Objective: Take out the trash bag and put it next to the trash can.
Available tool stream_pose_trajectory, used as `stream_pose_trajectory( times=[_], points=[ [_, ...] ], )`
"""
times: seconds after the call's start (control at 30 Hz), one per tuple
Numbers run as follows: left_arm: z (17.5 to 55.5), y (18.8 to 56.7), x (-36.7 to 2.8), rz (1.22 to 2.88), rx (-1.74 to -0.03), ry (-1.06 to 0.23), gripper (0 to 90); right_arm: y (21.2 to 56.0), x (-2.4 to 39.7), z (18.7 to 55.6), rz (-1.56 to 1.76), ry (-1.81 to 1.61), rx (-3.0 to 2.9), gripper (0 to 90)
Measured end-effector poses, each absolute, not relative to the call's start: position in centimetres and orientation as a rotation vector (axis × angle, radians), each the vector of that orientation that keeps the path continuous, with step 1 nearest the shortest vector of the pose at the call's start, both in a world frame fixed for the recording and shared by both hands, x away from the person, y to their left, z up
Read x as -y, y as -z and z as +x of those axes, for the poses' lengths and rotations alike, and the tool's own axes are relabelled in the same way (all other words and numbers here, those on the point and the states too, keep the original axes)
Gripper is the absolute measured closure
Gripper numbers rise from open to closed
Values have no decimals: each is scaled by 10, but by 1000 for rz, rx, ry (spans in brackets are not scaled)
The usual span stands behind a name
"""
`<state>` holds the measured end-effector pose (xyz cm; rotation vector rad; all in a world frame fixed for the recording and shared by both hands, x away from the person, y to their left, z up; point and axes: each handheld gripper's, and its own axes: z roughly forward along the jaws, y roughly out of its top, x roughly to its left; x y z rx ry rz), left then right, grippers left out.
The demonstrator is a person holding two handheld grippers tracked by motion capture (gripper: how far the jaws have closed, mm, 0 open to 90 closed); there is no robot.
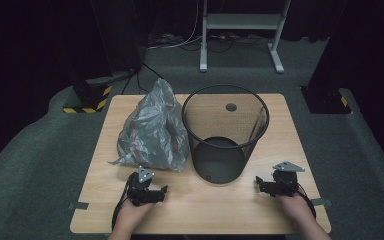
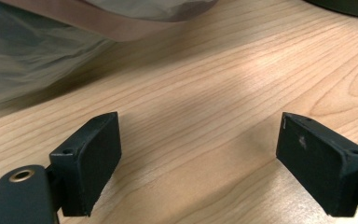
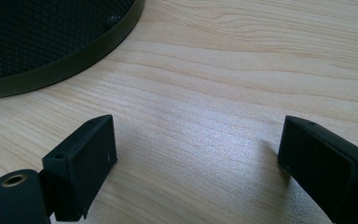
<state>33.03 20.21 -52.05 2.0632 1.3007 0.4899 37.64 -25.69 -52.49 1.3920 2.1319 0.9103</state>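
Plastic bag [image 1: 154, 131], grey and crumpled, is being observed slumped on the surface [image 1: 200, 210] toward its far left corner, just beside the black mesh bin [image 1: 225, 134] standing at the middle. The bag is being judged light, soft and slippery, liable to collapse under a pinch; its gathered peak or a thick fold is being recommended as the hold. The left gripper [image 1: 155, 194] is being held low near the front left edge, fingers [image 2: 91, 161] wide apart with nothing between them. The right gripper [image 1: 265, 186] is being held near the front right edge, fingers [image 3: 81, 163] likewise spread and empty.
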Motion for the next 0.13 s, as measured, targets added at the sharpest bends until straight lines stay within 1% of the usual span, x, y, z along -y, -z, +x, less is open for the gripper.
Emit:
stream_pose_trajectory(
  times=[0.13],
  points=[
    [330, 521, -200, 2070, -1290, -481, 138, 525, 257, 377, 1390, -911, -2135, 109]
  ],
)
